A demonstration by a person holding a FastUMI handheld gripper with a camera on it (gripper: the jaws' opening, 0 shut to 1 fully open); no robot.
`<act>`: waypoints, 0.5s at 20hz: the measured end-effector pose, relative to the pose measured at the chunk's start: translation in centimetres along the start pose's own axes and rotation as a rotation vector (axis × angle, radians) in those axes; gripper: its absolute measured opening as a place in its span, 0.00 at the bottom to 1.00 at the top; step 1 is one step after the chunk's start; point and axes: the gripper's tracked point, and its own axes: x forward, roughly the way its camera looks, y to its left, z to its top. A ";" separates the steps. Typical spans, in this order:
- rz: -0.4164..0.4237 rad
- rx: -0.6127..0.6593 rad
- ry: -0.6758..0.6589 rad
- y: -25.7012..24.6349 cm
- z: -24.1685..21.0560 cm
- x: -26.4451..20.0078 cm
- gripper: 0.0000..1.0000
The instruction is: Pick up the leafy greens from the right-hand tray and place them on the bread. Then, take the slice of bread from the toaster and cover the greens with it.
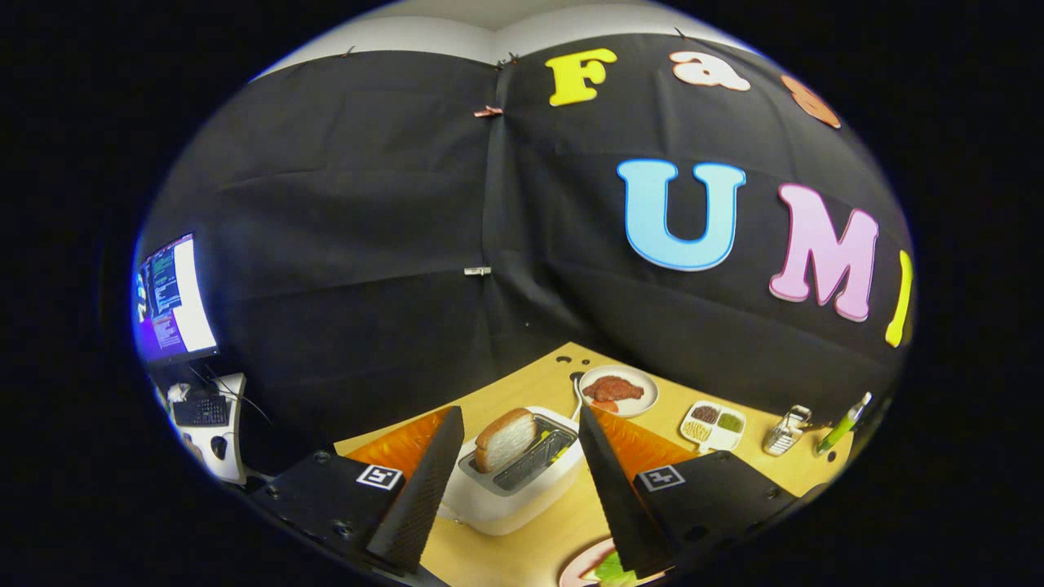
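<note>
In the gripper view, the hand-held gripper (514,469) is seen held wide apart, with nothing gripped between its two black ribbed fingers (420,489). The white toaster (518,481) is framed between the fingers, standing on the wooden worktop (538,554). A slice of bread (504,439) is seen upright in the toaster's slot nearest the left finger, about half of it raised above the top; the other slot is seen as a dark grille.

Just beside the right finger's base, at about 5 o'clock from the toaster, a pink-rimmed plate (575,571) is partly shown, and leafy greens (610,571) are seen lying on it. Whether bread lies beneath them cannot be told.

Beyond the fingertips, at about 1 o'clock from the toaster, a white plate (617,391) carrying a reddish-brown piece of food is set. At 3 o'clock from that plate, a small white divided tray (713,425) with dark, yellow and green fillings is placed. Further along, near the black cloth wall, a small metal rack (786,430) and a green-and-white bottle (844,424) are found.

Well apart, at 9 o'clock from the toaster, a lit monitor (173,297) and a keyboard (201,410) are seen on a separate white stand.
</note>
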 end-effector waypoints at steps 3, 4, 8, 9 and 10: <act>-0.007 0.062 0.047 -0.3 -1.5 2.4 0.89; -0.009 0.082 0.064 -0.4 -1.9 3.1 0.89; -0.029 0.169 0.124 -1.0 -3.6 5.5 0.88; -0.030 0.195 0.135 -1.0 -4.0 6.2 0.88; -0.030 0.222 0.148 -0.9 -4.4 6.9 0.88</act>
